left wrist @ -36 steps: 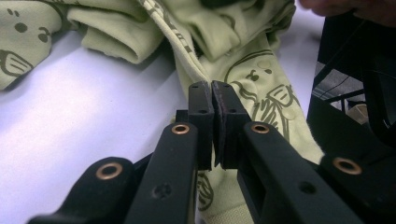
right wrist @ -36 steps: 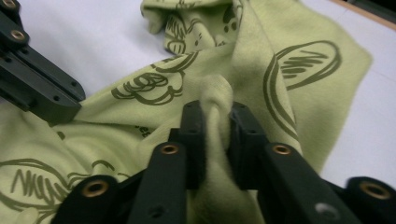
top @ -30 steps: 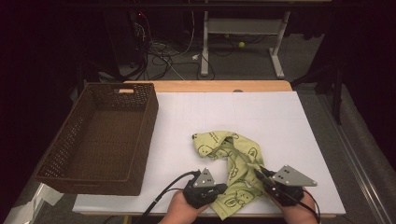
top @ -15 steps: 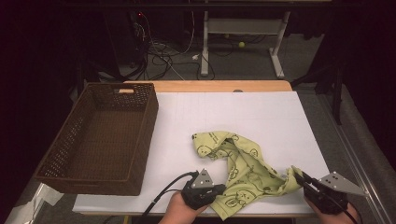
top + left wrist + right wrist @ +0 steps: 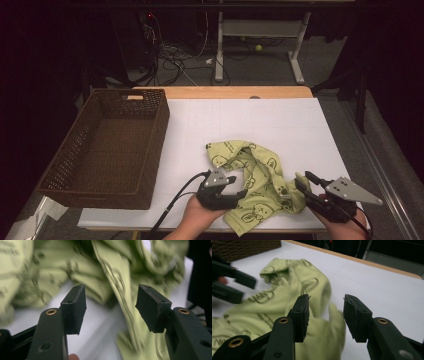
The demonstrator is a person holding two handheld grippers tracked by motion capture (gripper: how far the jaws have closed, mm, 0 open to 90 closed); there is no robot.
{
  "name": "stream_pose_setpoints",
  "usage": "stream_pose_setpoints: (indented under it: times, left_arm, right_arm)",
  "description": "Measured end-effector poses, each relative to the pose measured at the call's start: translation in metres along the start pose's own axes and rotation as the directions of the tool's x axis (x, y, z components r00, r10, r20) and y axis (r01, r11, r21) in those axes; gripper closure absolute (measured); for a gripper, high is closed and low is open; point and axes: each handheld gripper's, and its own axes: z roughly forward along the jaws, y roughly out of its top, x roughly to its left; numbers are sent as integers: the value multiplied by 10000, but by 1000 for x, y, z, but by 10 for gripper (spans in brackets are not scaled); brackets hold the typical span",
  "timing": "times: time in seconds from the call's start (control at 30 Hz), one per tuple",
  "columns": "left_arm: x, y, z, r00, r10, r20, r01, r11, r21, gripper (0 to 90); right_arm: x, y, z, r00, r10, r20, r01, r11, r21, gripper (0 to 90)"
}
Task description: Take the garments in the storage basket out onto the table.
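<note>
High view, green cloth [image 5: 260, 175]: lying crumpled on the near right part of the white table [image 5: 300, 125], apart from the wicker basket [image 5: 107, 145] at the left.
High view, left gripper [image 5: 239, 186]: hovering at the cloth's near left edge, aiming right into the folds.
High view, right gripper [image 5: 303, 181]: sitting at the cloth's near right corner, aiming left and away.
Left gripper view, left gripper [image 5: 110, 290]: released, jaws having just been spreading apart; a long fold of the green cloth [image 5: 112, 270] running between them, pads not pressing on it.
Left gripper view, doing it well: lowering until that one fold is sitting squarely between the pads, avoiding pinching several layers at once.
Right gripper view, right gripper [image 5: 326, 298]: also released, jaws having just been parting; a lobe of the green cloth [image 5: 287, 290] showing between and beyond them, gripping nothing.
Right gripper view, surroundings: left gripper [image 5: 237, 282] blurred at the far left; wicker basket [image 5: 244, 247] behind it.
Right gripper view, doing it well: picking a clean hem or corner, closing firmly, then pulling outward and level against the other hand, probably flattening the bunch rather than dragging it off the near table edge.
</note>
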Motion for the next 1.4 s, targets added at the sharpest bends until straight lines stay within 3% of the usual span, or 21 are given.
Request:
stream_pose_setpoints:
  times: [0.17,0.23,0.3,0.4,0.5,0.63,0.73,0.87,1.07,1.23,1.4]
  left_arm:
    - [5,23,32,9998,-152,-89,155,9993,338,388]
    - [5,26,44,9997,-256,-52,258,9981,557,469]
    - [6,26,50,9997,-180,148,170,9977,662,627]
    - [5,22,50,9997,-10,227,-8,9969,785,770]
    - [4,19,46,9995,109,289,-129,9974,714,800]
    - [1,15,38,9990,256,369,-280,9976,637,809]
    - [3,12,28,9989,371,278,-388,9970,667,817]
    - [8,3,10,9991,402,128,-410,9966,719,819]
    - [13,-14,-18,9998,216,2,-216,9968,764,820]
    - [5,-34,-29,9996,-6,275,-26,9934,1150,820]
    - [1,-34,-29,9992,38,404,-78,9949,1007,816]
  right_arm:
    - [18,27,30,9970,-496,-595,494,9988,-38,575]
    - [24,37,46,9947,-710,-750,725,9972,175,578]
    - [28,44,65,9913,-904,-961,959,9939,544,578]
    - [32,48,91,9875,-1066,-1164,1203,9858,1175,593]
    - [34,47,106,9845,-1213,-1265,1413,9764,1635,637]
    - [39,45,116,9798,-1566,-1242,1797,9624,2036,854]
    - [37,46,111,9800,-1706,-1026,1867,9665,1763,877]
    - [19,47,90,9913,-1147,-644,1218,9854,1193,877]
    - [-15,29,58,9993,-314,194,300,9971,699,878]
    - [-34,-1,41,9980,288,570,-347,9939,1051,878]
    - [-45,-39,31,9948,809,624,-906,9808,1725,877]
